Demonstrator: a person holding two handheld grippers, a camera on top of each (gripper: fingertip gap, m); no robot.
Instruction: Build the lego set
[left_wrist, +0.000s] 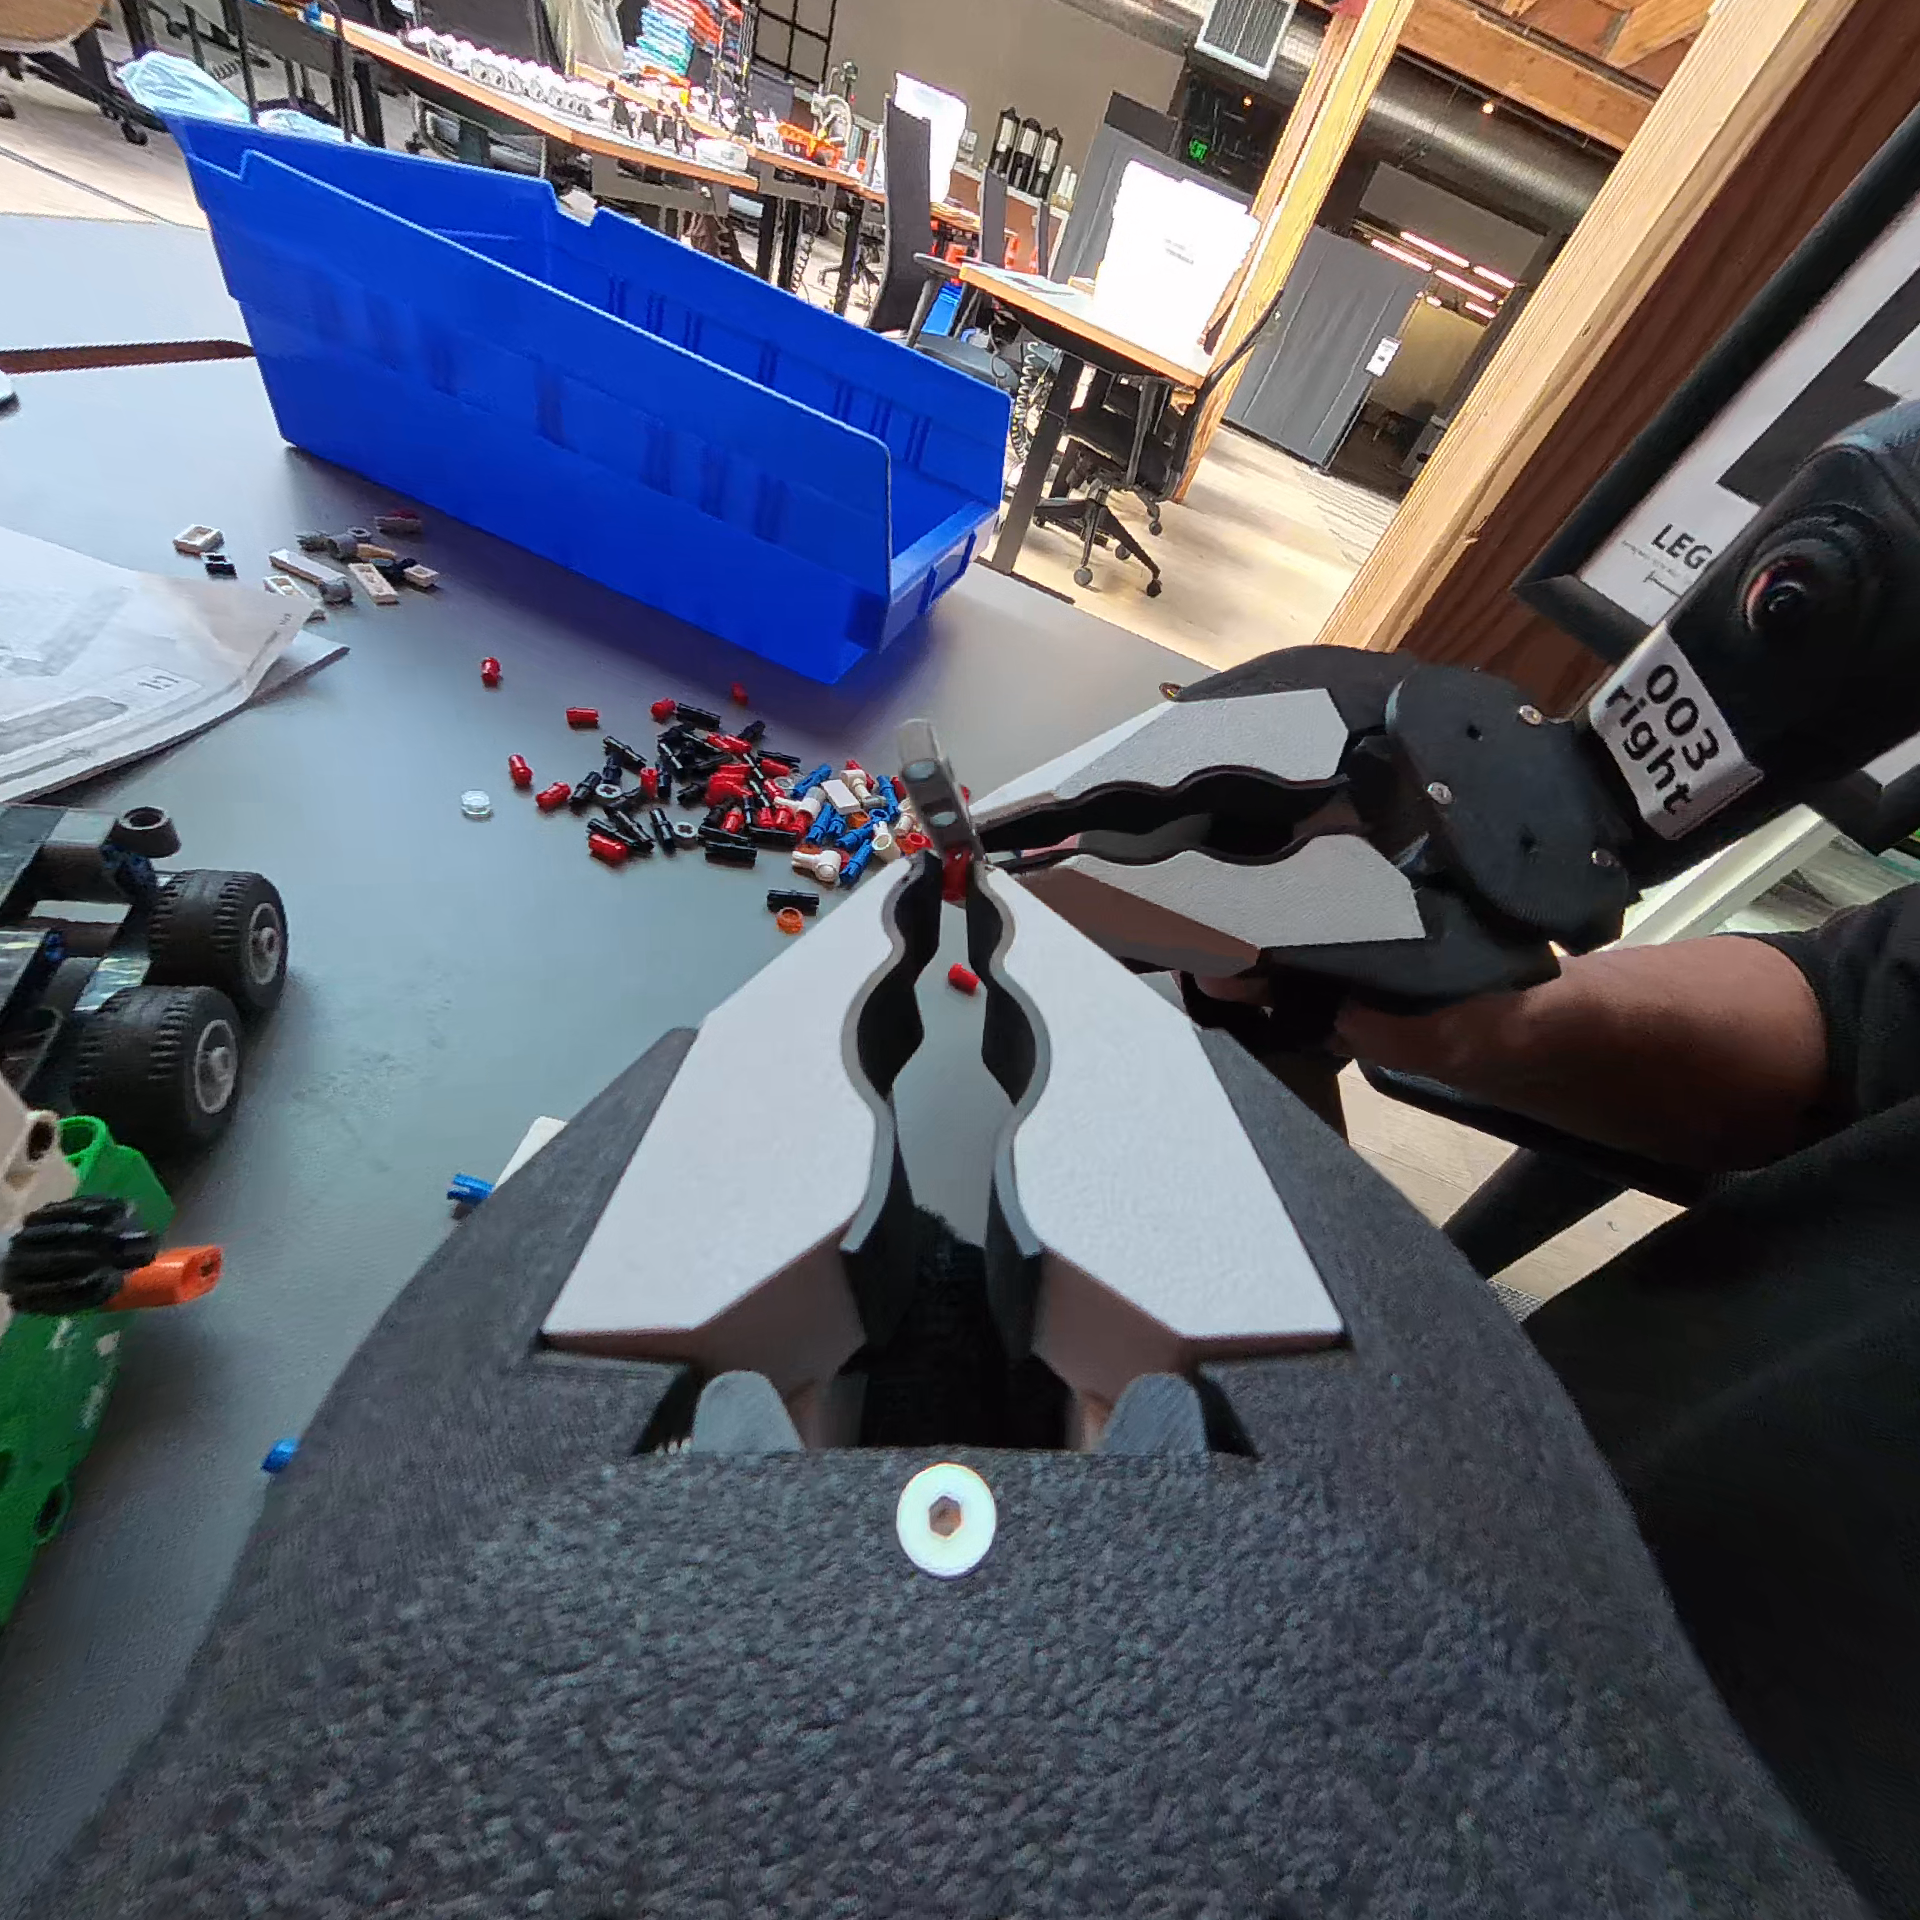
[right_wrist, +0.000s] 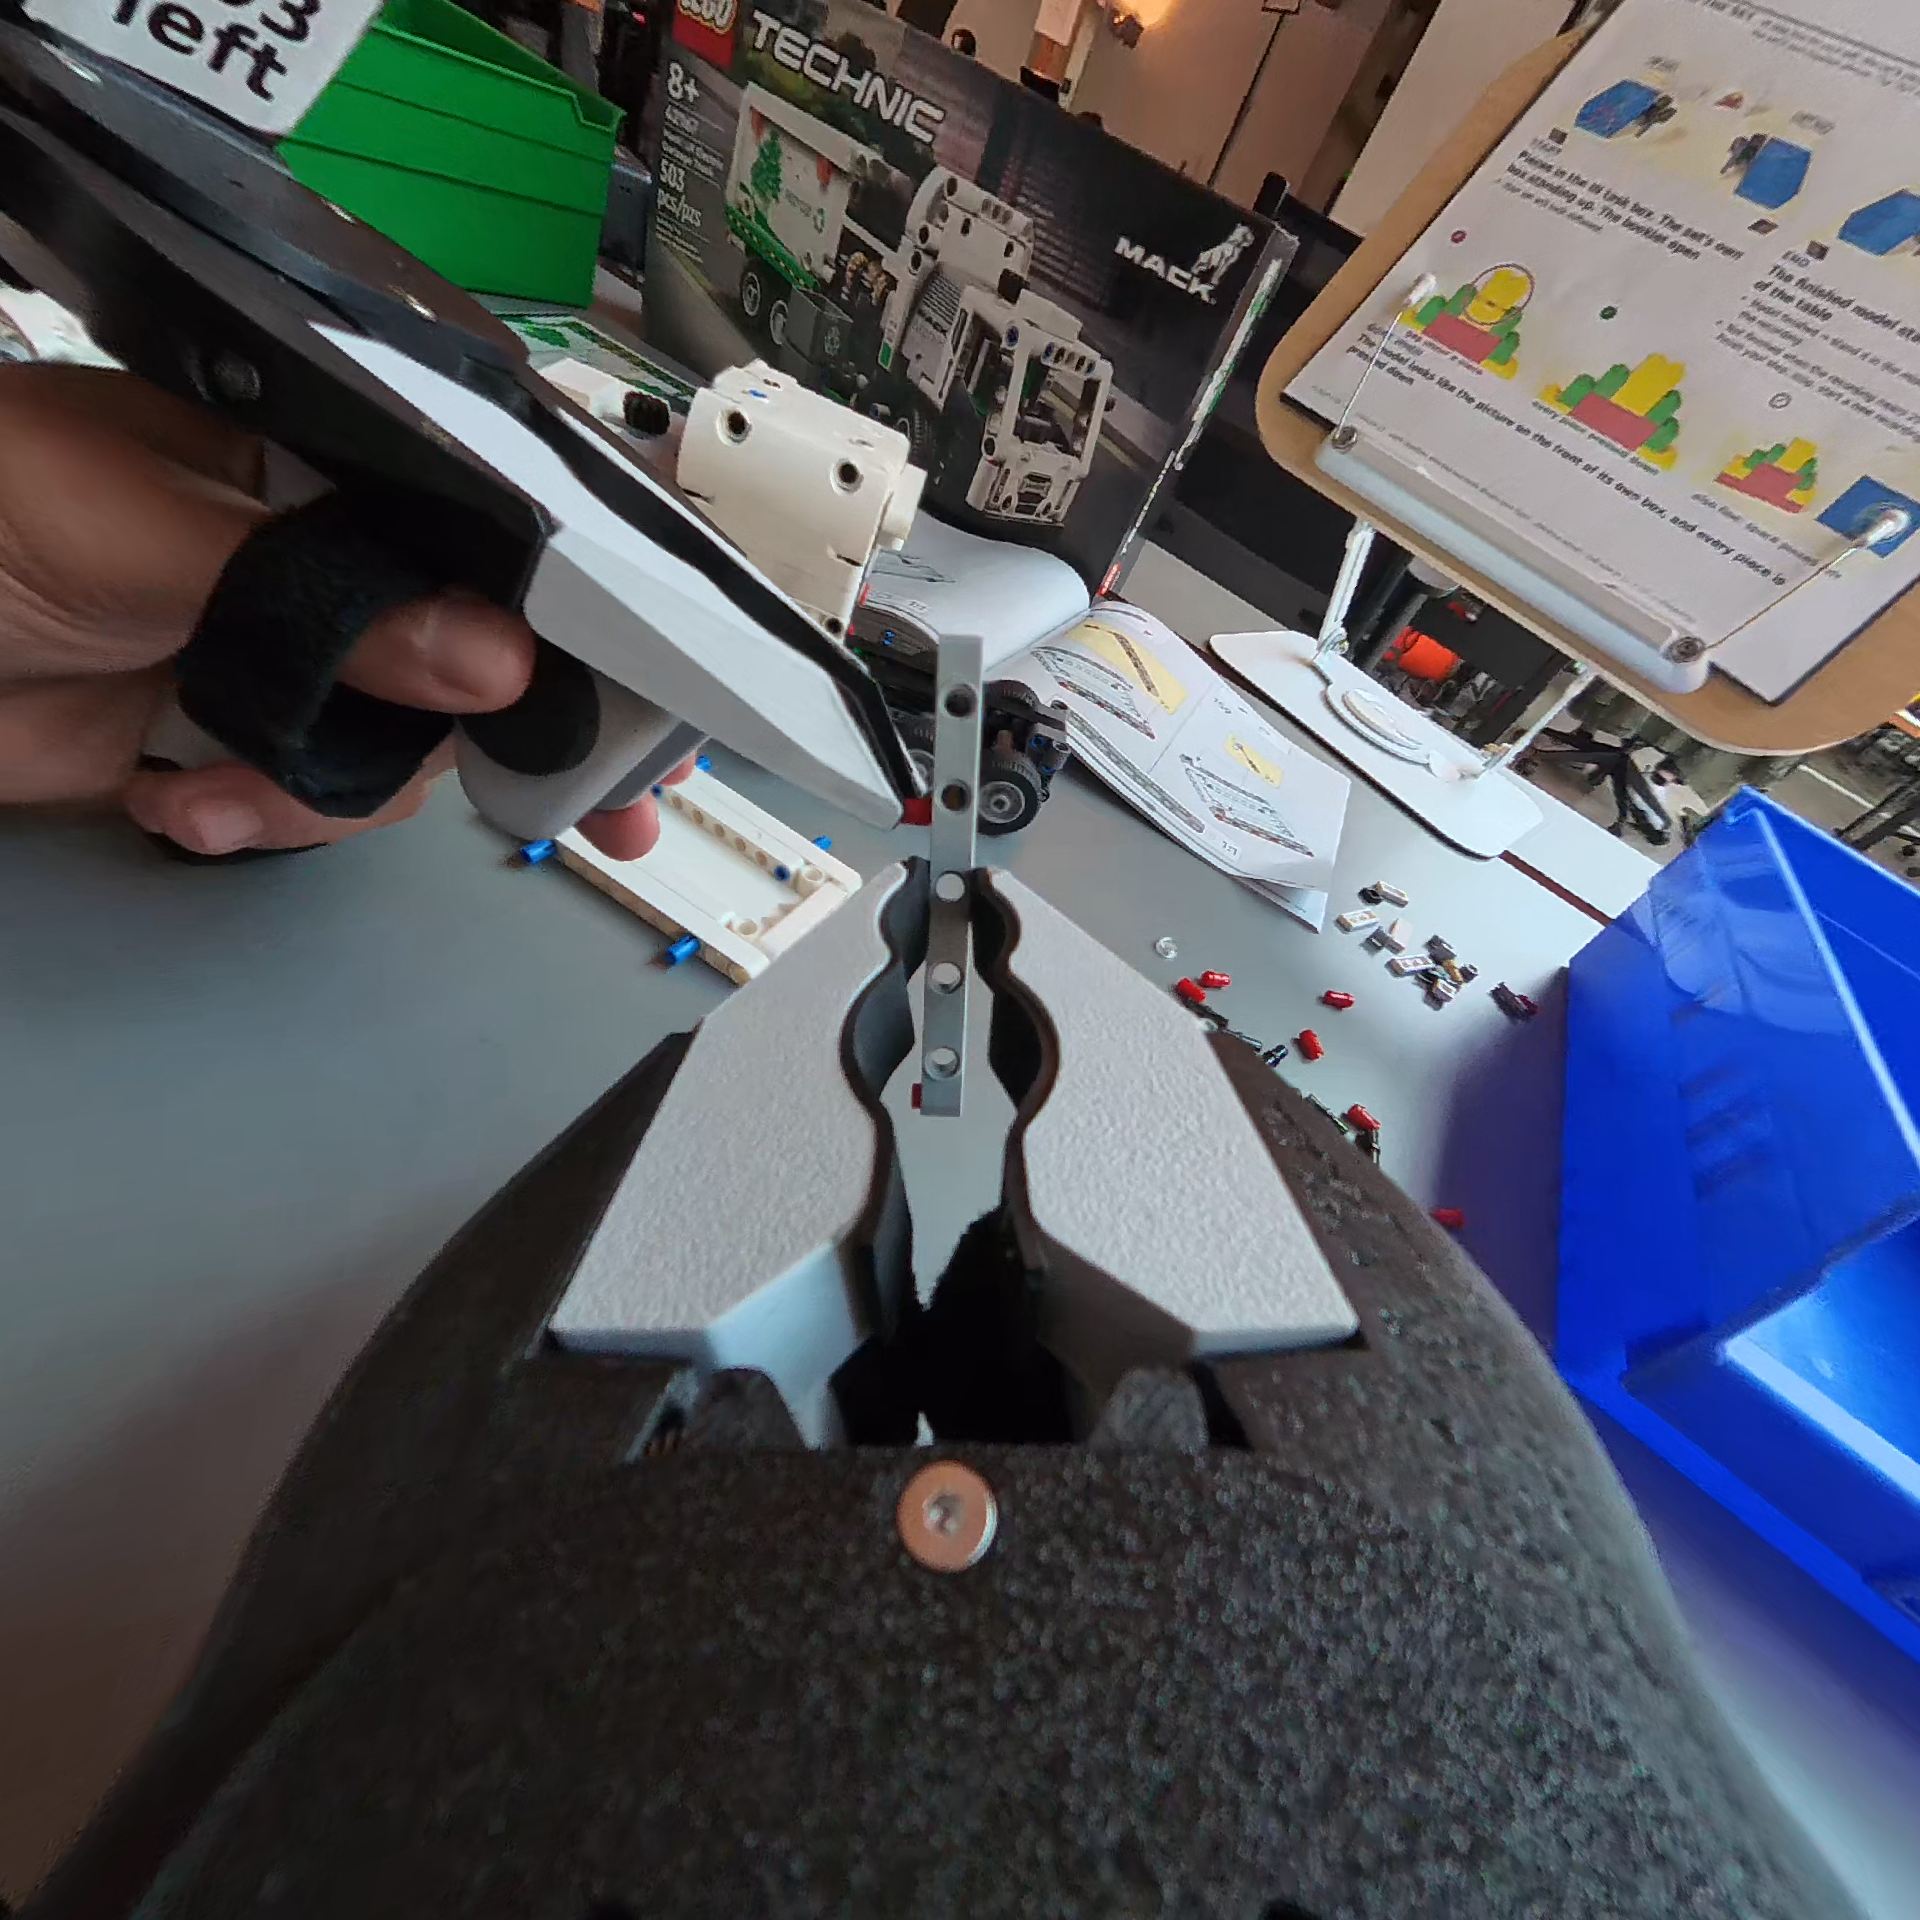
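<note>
My left gripper (left_wrist: 954, 873) is shut on a small red pin (left_wrist: 956, 871) at its fingertips. My right gripper (right_wrist: 948, 883) is shut on a grey beam with holes (right_wrist: 953, 831), held upright. In the left wrist view the right gripper (left_wrist: 987, 831) comes in from the right and holds the beam (left_wrist: 935, 784) just above the red pin. In the right wrist view the left gripper (right_wrist: 902, 805) presses the red pin (right_wrist: 914, 810) against the beam's side at a hole. A partly built truck with black wheels (left_wrist: 177, 997) stands at the left.
A blue bin (left_wrist: 582, 416) stands at the back of the grey table (left_wrist: 416, 935). A pile of red, black and blue pins (left_wrist: 717, 790) lies before it. The instruction booklet (right_wrist: 1174, 748), set box (right_wrist: 935, 281), white frame (right_wrist: 717, 883), a clipboard stand (right_wrist: 1621, 343) and a green bin (right_wrist: 468, 156) lie around. My two grippers' fingertips are within a few centimetres of each other.
</note>
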